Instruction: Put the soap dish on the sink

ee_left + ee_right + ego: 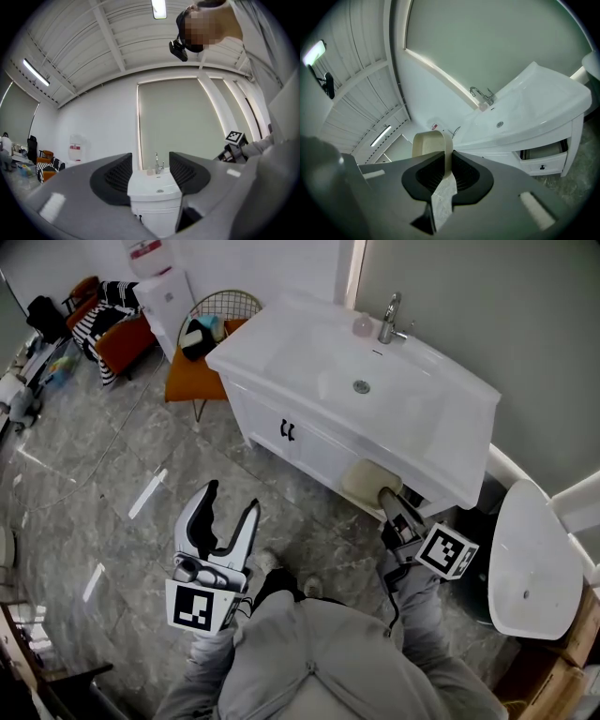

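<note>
A cream oval soap dish point(364, 481) is held on edge in my right gripper point(387, 503), low in front of the white sink point(394, 423) and under its front rim. In the right gripper view the jaws are shut on the soap dish point(430, 143), with the sink point(525, 112) ahead to the right. My left gripper point(225, 514) is open and empty above the floor, pointing at the sink cabinet. The left gripper view shows the sink point(155, 183) and faucet point(158, 164) between the left gripper's point(152, 174) spread jaws.
A chrome faucet point(389, 317) and a small pink object point(363, 326) stand at the sink's back. A white toilet point(532, 559) is at the right. An orange wire chair point(202, 357) and a sofa point(112, 324) stand at the left, on the grey marble floor point(94, 484).
</note>
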### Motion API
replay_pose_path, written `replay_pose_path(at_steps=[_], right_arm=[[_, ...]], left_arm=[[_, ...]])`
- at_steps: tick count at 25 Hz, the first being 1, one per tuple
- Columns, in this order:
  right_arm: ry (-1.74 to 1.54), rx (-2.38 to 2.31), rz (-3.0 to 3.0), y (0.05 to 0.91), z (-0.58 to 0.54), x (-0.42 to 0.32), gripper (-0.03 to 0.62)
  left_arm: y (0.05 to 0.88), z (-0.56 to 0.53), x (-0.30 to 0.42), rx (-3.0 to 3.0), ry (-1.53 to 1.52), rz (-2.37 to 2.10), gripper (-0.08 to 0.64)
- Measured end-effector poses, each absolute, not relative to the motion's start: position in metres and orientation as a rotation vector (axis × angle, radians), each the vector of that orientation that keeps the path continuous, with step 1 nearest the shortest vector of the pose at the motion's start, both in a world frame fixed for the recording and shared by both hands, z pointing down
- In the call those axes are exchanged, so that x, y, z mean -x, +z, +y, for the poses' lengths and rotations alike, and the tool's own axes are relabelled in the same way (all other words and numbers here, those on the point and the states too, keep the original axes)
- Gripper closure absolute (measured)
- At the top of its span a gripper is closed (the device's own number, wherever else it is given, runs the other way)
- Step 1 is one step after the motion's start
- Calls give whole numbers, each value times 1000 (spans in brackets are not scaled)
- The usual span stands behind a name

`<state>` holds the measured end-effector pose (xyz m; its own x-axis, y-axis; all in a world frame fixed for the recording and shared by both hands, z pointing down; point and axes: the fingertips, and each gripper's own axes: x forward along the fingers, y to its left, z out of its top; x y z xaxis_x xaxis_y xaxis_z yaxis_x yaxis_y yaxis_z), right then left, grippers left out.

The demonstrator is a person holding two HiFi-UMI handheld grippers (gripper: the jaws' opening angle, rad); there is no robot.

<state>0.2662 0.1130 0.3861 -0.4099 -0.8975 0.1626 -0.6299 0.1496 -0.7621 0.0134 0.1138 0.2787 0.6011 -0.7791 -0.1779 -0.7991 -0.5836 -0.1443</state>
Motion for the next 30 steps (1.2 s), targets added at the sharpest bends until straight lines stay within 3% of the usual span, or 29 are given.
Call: replay_pose_path(at_steps=[20, 30], right_arm=[[-1146, 1637, 1988, 409, -112, -237, 554], [-1171, 1696, 1993, 422, -208, -211, 554]], left_arm=[[284, -124, 14, 2752, 163, 1153, 291], [293, -187, 51, 2777, 165, 1167, 291]])
